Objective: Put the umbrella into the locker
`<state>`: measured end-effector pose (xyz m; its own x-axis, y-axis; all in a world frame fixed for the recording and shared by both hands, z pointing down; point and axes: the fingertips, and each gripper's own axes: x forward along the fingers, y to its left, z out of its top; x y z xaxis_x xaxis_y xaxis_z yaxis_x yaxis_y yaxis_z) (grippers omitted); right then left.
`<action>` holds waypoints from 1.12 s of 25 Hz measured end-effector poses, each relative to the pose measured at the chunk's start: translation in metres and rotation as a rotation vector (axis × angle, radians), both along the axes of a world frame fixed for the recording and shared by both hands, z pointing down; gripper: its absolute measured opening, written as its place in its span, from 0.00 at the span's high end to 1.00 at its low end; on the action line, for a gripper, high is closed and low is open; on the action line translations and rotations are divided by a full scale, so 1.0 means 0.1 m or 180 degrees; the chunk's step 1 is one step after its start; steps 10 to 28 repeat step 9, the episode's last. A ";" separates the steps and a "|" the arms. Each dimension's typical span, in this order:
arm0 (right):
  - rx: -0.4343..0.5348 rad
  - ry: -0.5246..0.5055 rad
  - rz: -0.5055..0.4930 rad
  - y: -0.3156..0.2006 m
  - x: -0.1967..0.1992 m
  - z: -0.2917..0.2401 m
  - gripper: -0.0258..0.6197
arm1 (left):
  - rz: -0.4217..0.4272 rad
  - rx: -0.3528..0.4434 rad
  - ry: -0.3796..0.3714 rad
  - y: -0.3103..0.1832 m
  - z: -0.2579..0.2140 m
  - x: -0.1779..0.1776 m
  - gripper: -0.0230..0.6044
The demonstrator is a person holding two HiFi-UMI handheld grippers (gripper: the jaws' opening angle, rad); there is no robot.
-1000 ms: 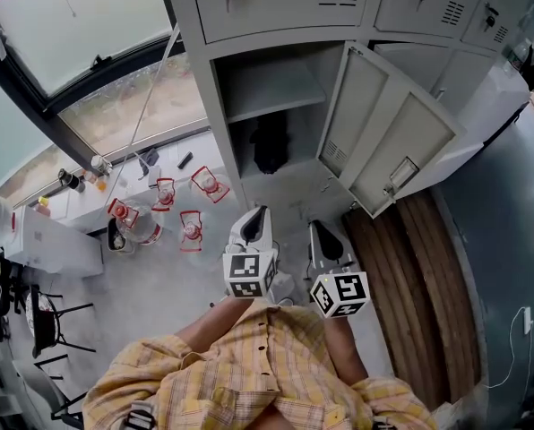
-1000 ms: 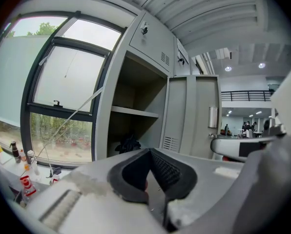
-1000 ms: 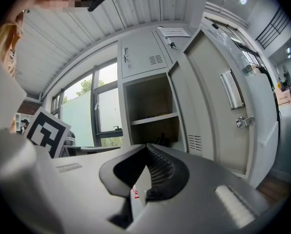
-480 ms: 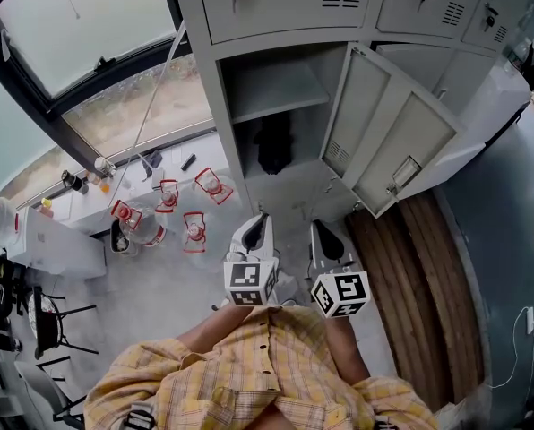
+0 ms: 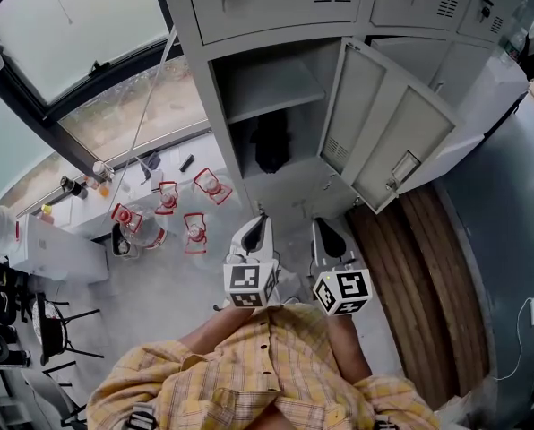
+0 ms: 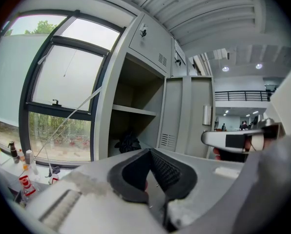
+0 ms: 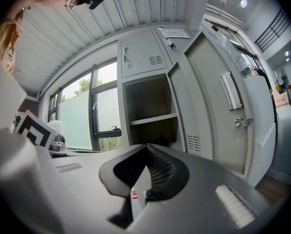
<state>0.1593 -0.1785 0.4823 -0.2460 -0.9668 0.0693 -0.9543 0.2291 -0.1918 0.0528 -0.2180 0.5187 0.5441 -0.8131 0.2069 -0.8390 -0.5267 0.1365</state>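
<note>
A black folded umbrella (image 5: 269, 143) lies in the lower compartment of the open grey locker (image 5: 215, 97), under its shelf (image 5: 276, 88). The locker door (image 5: 385, 133) stands swung out to the right. My left gripper (image 5: 260, 219) and right gripper (image 5: 322, 228) hang side by side in front of the locker, apart from it, both shut with nothing between the jaws. In the left gripper view the umbrella (image 6: 128, 143) shows as a dark bundle beyond the closed left gripper (image 6: 149, 150). The right gripper view shows the closed right gripper (image 7: 146, 146) pointing at the same opening.
Several red-capped water bottles (image 5: 164, 206) stand on the floor left of the locker, below a large window (image 5: 79, 34). A white box (image 5: 56, 245) and a chair (image 5: 47, 316) are further left. Wooden flooring (image 5: 428, 276) runs on the right under the open door.
Only the head view has shifted a little. Both grippers stay in place, shut, and the umbrella has not moved.
</note>
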 end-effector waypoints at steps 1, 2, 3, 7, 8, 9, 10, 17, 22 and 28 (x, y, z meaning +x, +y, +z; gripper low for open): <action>-0.0003 -0.0001 0.0002 0.00 0.00 0.01 0.96 | -0.0001 -0.0009 0.0011 0.00 -0.01 0.00 0.96; -0.0006 -0.0003 0.0004 0.00 0.00 0.01 0.96 | -0.0003 -0.0018 0.0015 0.00 -0.02 0.00 0.96; -0.0009 -0.0004 0.0004 0.00 0.00 0.01 0.96 | -0.0006 -0.0025 0.0010 0.00 -0.02 0.00 0.96; -0.0014 -0.0002 -0.0003 -0.03 0.01 0.02 0.96 | -0.0003 -0.0045 0.0023 -0.02 0.04 0.01 0.96; -0.0015 0.0000 -0.0008 -0.04 0.01 0.02 0.96 | -0.0006 -0.0055 0.0026 -0.03 0.06 0.01 0.96; -0.0016 0.0001 -0.0014 -0.05 0.01 0.03 0.96 | -0.0011 -0.0065 0.0027 -0.04 0.08 0.01 0.96; -0.0016 0.0001 -0.0014 -0.05 0.01 0.03 0.96 | -0.0011 -0.0065 0.0027 -0.04 0.08 0.01 0.96; -0.0016 0.0001 -0.0014 -0.05 0.01 0.03 0.96 | -0.0011 -0.0065 0.0027 -0.04 0.08 0.01 0.96; -0.0016 0.0001 -0.0014 -0.05 0.01 0.03 0.96 | -0.0011 -0.0065 0.0027 -0.04 0.08 0.01 0.96; -0.0016 0.0001 -0.0014 -0.05 0.01 0.03 0.96 | -0.0011 -0.0065 0.0027 -0.04 0.08 0.01 0.96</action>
